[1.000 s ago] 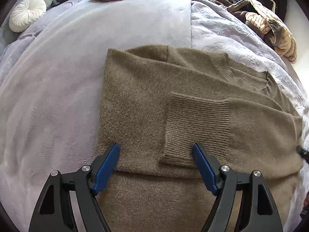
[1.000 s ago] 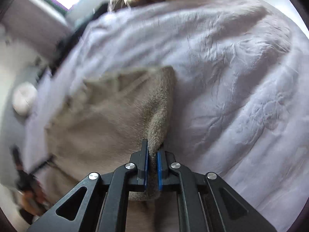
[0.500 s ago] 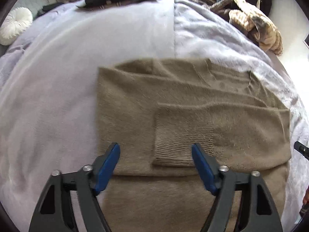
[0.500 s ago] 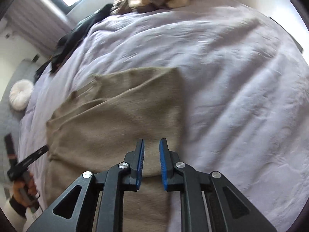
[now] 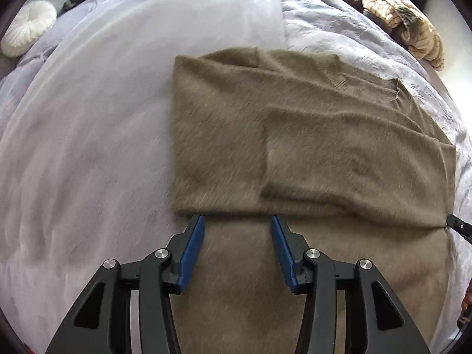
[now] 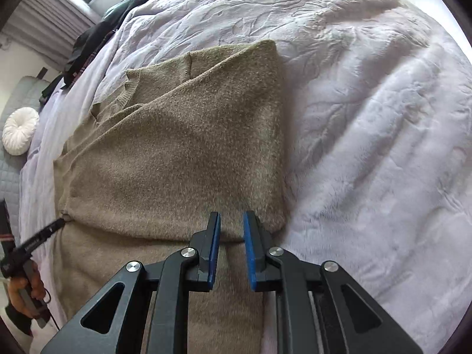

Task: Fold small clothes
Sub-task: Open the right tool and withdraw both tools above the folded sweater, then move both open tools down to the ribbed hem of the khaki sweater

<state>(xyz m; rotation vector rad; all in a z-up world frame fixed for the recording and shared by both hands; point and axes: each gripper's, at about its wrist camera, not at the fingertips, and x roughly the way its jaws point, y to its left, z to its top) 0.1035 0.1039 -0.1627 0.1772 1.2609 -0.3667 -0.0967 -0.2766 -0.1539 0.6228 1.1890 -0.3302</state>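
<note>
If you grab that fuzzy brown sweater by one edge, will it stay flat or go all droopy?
Probably droopy. The fuzzy olive-brown knit sweater lies in soft folded layers on the lilac plush blanket, so one lifted edge would likely sag and the fold spill open. Its hairy knit looks grippy, so it should drag on the blanket rather than slide. It won't roll or break.

I am working in a home bedroom: a wide bed under a pale lilac plush bedspread [image 6: 368, 124], a round white tufted cushion [image 5: 28, 31] at its edge, dark clothes [image 6: 88, 44] and a tan striped fleece blanket [image 5: 404, 23] heaped near grey window curtains [image 6: 50, 26].
</note>
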